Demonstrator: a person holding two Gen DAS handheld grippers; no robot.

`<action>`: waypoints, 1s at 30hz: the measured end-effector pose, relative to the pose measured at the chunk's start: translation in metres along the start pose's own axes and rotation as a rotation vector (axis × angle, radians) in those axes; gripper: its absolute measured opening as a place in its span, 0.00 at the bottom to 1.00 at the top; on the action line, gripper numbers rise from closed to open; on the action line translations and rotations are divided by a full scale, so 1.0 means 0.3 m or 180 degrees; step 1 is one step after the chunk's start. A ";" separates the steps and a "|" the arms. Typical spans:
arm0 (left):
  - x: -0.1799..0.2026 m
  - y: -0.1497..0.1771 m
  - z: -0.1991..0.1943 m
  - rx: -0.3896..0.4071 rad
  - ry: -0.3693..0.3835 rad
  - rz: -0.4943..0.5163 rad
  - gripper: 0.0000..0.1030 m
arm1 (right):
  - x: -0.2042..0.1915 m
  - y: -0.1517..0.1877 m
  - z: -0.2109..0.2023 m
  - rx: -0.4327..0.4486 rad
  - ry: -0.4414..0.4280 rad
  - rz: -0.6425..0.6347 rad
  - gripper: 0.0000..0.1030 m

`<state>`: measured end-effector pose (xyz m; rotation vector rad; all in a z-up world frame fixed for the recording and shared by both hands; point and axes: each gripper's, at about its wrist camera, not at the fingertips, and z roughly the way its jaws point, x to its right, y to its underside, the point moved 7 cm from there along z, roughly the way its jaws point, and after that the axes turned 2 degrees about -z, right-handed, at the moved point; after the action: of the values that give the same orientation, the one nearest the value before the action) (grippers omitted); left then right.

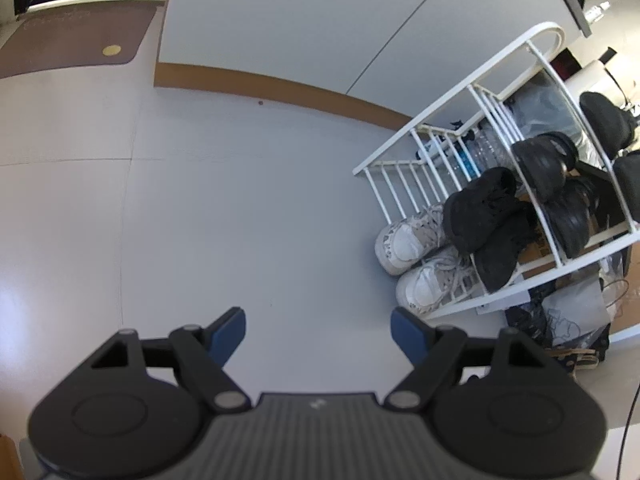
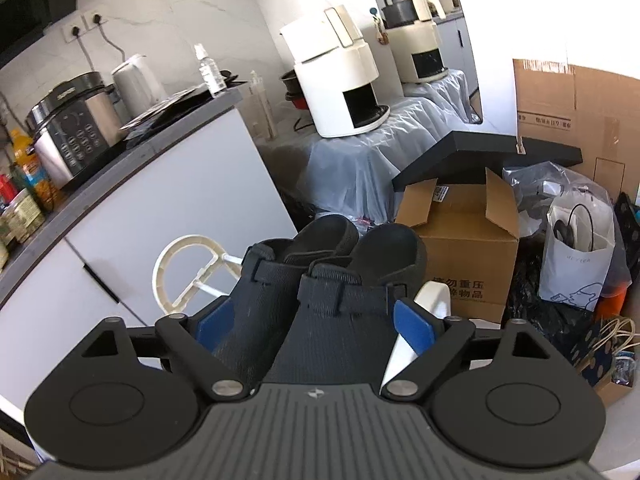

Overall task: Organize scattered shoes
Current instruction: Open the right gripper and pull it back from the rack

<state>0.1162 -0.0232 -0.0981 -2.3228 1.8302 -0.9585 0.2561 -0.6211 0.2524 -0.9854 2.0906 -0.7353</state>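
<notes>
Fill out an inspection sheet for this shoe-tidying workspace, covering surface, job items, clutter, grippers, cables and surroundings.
Surface: pale floor, bare ahead of the left gripper.
Job's things: white shoe rack holds black shoes; white sneakers at its lowest level; a pair of black strapped shoes lies between the right gripper's fingers.
Clutter: open cardboard box, white paper bag, plastic bags.
Grippers: left gripper open, empty; right gripper open, pads apparently clear of the pair.
Cables: two plugged leads at the wall sockets.
Surroundings: counter with rice cooker and kettle; white appliances.
</notes>
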 end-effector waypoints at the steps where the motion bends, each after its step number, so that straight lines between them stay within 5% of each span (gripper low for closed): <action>1: 0.012 0.000 -0.011 0.0024 0.0034 0.0012 0.79 | -0.001 0.008 -0.015 0.0008 -0.0009 -0.0018 0.90; 14: 0.178 0.054 -0.106 0.0229 0.0315 0.0218 0.80 | 0.111 0.241 -0.212 -0.0078 -0.0066 -0.0274 0.99; 30: 0.154 0.140 -0.168 0.0275 0.0312 0.0200 0.87 | 0.175 0.622 -0.300 -0.0100 -0.0351 -0.0386 1.00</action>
<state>0.0609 -0.0600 -0.0533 -2.1923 1.8444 -1.1379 0.0838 -0.5440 0.1520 -1.1523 1.9662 -0.6940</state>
